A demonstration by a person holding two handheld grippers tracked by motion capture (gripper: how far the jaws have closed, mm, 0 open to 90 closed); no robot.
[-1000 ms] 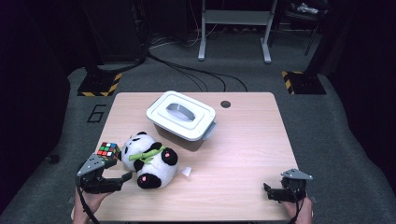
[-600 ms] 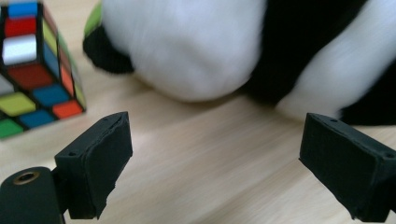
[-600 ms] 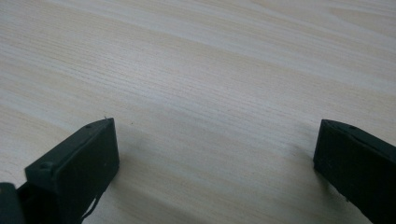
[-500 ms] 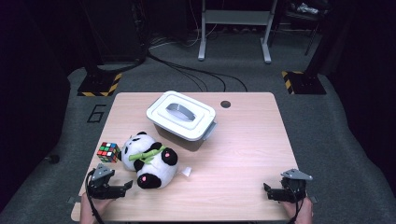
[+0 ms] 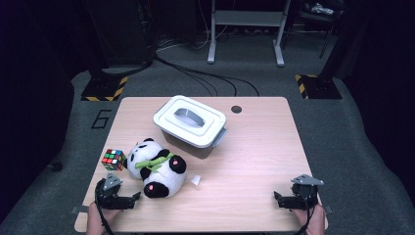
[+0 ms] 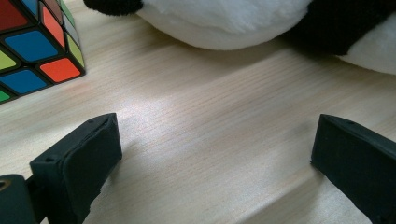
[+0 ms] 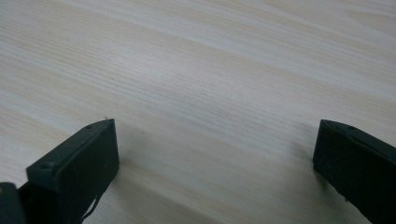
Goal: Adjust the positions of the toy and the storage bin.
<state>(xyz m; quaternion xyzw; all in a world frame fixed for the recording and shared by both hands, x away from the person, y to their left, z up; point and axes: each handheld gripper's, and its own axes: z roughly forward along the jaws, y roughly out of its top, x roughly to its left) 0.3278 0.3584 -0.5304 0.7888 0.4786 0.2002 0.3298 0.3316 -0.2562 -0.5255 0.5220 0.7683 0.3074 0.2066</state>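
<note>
A light wooden counter [image 5: 254,161] is seen from above, filling the lower middle of the frame, with dark floor around it. At the counter's upper middle a white plastic box [image 5: 191,122] with a handled lid is set at a slant. Below and left of the box, a black-and-white panda plush [image 5: 154,167] with a green scarf is laid on its side. Just beside the panda's head, toward the left edge of the counter, a coloured puzzle cube [image 5: 113,159] is placed.

At the lower left corner of the counter the left tool [image 5: 131,200] is held low, near the panda and the cube but touching neither. In the left gripper view its jaws are spread wide over bare wood, with the cube [image 6: 35,44] at upper left and the panda [image 6: 261,23] along the top. At the lower right of the counter the right tool [image 5: 279,199] is held, well apart from everything. In the right gripper view its jaws are likewise spread wide and nothing is gripped.
</note>
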